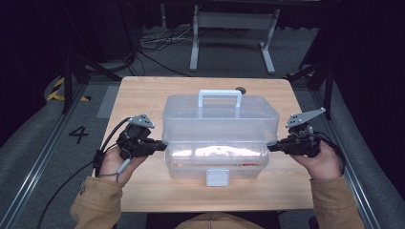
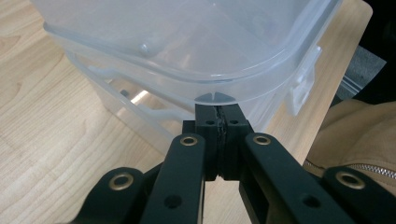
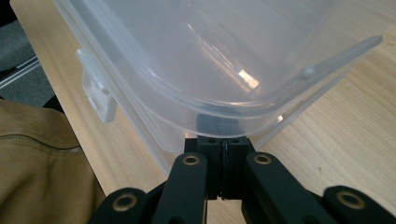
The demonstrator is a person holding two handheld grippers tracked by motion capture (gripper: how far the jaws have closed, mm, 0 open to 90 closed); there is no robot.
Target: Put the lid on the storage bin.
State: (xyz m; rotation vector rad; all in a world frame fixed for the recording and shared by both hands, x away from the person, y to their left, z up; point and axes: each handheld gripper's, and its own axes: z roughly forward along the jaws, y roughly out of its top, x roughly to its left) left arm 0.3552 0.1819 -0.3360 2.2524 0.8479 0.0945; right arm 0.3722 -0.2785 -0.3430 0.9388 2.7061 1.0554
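A clear plastic storage box (image 1: 217, 164) sits mid-table with a white latch (image 1: 218, 177) on its near side. Its lid (image 1: 219, 117), topped by a pale handle (image 1: 219, 95), is tilted up off the base at the front. My left gripper (image 1: 163, 145) is shut, its tips tucked under the lid's left rim (image 2: 212, 79). The jaws of the left gripper (image 2: 218, 111) are pressed together with nothing between them. My right gripper (image 1: 270, 148) is shut too, its tips under the lid's right rim (image 3: 224, 109). The right gripper (image 3: 223, 141) meets the underside of the lid. Pale contents in the base are blurred.
The wooden table (image 1: 143, 95) has bare strips left, right and behind the box, and its near edge lies close to the person's tan sleeves (image 1: 98, 200). Grey floor with a painted 4 (image 1: 79, 133), cables and a metal stand (image 1: 234, 28) surround it.
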